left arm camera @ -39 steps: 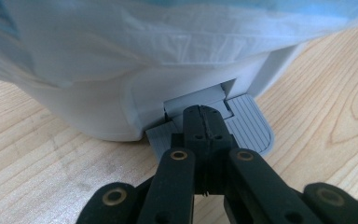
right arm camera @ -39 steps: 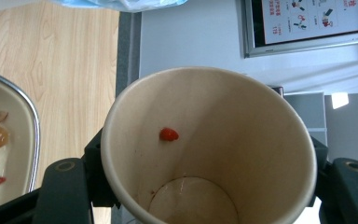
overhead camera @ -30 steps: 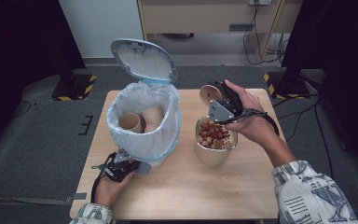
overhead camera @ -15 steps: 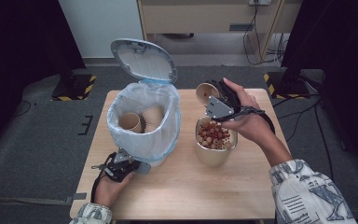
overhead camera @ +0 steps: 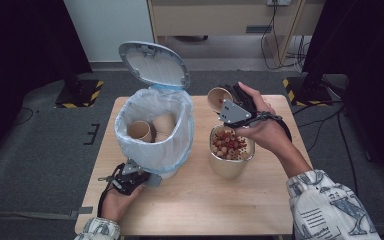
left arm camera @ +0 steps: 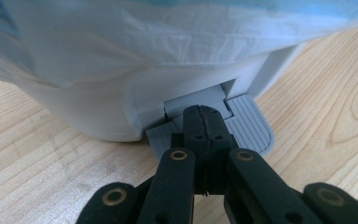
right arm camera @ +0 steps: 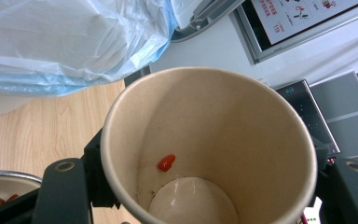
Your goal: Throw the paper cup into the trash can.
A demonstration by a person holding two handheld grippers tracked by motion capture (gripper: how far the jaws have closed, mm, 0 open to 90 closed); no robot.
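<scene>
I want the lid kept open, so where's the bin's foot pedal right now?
In the left gripper view, the grey pedal juts from the bin's base, under the left gripper's shut fingers; that is the bin's near side.

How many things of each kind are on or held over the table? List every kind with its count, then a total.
Paper cups: 3, two in the bin, one in the right gripper
Pedal bins: 1
Bowls of snacks: 1
Total: 5

Our tongs (left arm camera: pixel 204 119) press together — tips on the grey pedal (left arm camera: pixel 247 128) of the bag-lined bin (left arm camera: pixel 121 70), standing on the bench (left arm camera: pixel 37 158).
</scene>
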